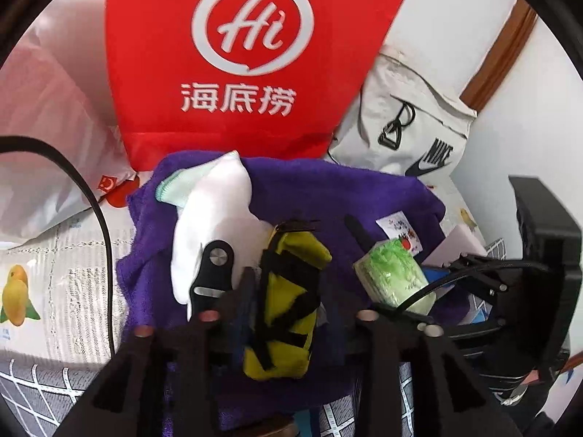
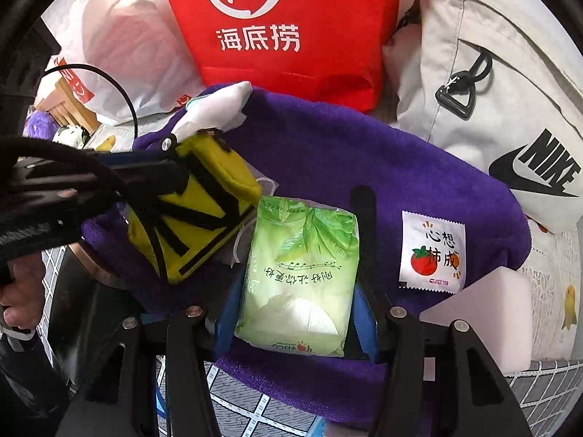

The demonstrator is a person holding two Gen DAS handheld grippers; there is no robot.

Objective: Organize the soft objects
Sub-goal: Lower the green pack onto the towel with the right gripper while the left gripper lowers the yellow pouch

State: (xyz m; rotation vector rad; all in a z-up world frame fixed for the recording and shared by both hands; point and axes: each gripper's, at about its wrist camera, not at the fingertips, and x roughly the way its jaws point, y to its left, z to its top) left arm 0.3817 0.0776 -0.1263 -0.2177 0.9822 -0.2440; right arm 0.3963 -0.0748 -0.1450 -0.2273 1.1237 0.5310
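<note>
Towel: we see a purple towel (image 2: 364,153) spread on the table as base; other soft things lie on it.
Pouch: the yellow pouch (image 1: 288,298) w/ black straps lies on the towel, left of centre, between the left claw (image 1: 284,313) fingers.
Left claw: its pads stand partly apart beside the pouch; we judge it is not pressed, so pouch looks set down.
Tissue pack: the green pack (image 2: 298,273) is just right of the pouch, near edge of towel.
Right claw: the right claw (image 2: 295,313) has blue pads on both sides of the pack, touching it; we read this as a hold, approx. half wide.
Cloth: a white cloth (image 1: 215,225) lies far-left on the towel, partly under the pouch.
Sachet: a small sachet (image 2: 431,251) lies to the right on the towel.
Done: pouch, cloth, sachet gathered on towel.
Left to do: prob. place the pack, then maybe wrap the towel or move all to the red bag (image 1: 247,54) behind; we cannot tell which.
</note>
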